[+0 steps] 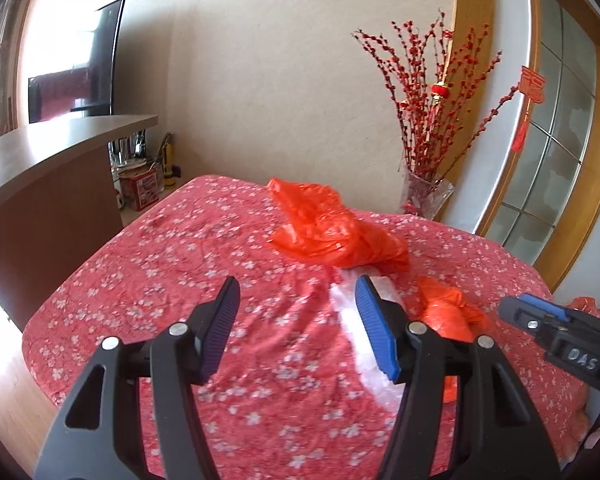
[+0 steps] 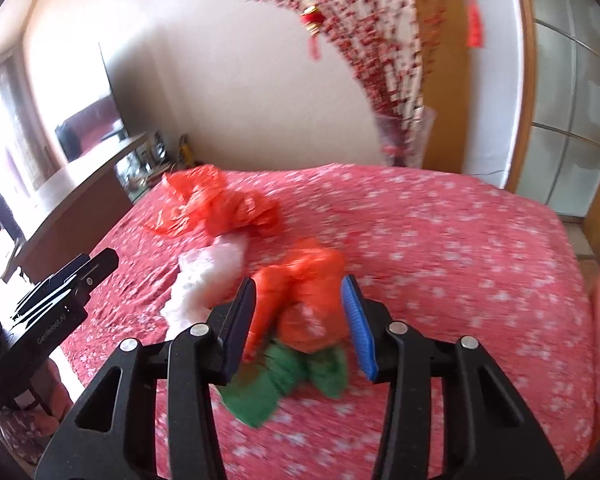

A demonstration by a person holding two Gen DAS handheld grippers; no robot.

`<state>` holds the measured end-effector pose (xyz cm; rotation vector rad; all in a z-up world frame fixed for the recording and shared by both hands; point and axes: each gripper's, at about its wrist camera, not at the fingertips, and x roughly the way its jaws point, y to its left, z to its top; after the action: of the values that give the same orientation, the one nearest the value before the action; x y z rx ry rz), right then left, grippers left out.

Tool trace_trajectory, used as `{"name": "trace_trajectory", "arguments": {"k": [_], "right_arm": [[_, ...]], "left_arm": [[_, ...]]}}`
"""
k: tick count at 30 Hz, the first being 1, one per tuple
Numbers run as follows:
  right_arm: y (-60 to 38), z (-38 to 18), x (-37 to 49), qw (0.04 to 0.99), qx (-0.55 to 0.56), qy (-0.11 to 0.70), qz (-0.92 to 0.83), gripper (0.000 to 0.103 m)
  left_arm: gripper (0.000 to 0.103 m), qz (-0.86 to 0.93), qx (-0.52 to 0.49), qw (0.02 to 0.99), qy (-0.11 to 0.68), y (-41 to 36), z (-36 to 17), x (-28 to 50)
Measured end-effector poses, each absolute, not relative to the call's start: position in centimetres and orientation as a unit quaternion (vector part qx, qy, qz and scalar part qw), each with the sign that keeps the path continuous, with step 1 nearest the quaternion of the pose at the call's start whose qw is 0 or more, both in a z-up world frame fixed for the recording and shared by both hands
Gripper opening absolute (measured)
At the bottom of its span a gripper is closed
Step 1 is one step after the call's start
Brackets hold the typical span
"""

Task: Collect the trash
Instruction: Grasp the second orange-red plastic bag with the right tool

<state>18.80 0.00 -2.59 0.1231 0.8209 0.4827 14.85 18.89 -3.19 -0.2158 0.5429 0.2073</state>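
- Your left gripper (image 1: 298,326) is standing released over the floral tablecloth (image 1: 180,264), nothing between the pads; the white plastic wad (image 1: 350,312) is lying just beside its blue finger.
- Your right gripper (image 2: 300,328) is straddling the small orange bag (image 2: 308,280), jaws apart; the blur is hiding any contact, so reading it as not yet gripped.
- The green scrap (image 2: 288,380) is sitting under that bag; the big orange bag (image 2: 220,204) is lying further back.
- All of it is looking like thin film: light, soft, slippery. Pinch a bunched fold, not a flat skin.
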Motion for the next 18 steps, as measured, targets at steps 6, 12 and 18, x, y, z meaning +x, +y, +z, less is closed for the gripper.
{"name": "trace_trajectory", "arguments": {"k": [6,12,18], "right_arm": [[2.7,-4.3,20.0,0.876,0.037,0.419,0.235,0.045],[4.4,-6.1,20.5,0.867,0.010,0.441,0.234,0.045],[4.5,-6.4,20.5,0.866,0.000,0.438,0.240,0.029]], "left_arm": [[0.059,0.104,-0.116,0.950,0.272,19.9,-3.9,14.5],[0.059,0.107,-0.127,0.946,0.277,20.8,-4.4,14.5],[0.059,0.099,-0.133,0.944,0.285,20.7,-4.7,14.8]]}}
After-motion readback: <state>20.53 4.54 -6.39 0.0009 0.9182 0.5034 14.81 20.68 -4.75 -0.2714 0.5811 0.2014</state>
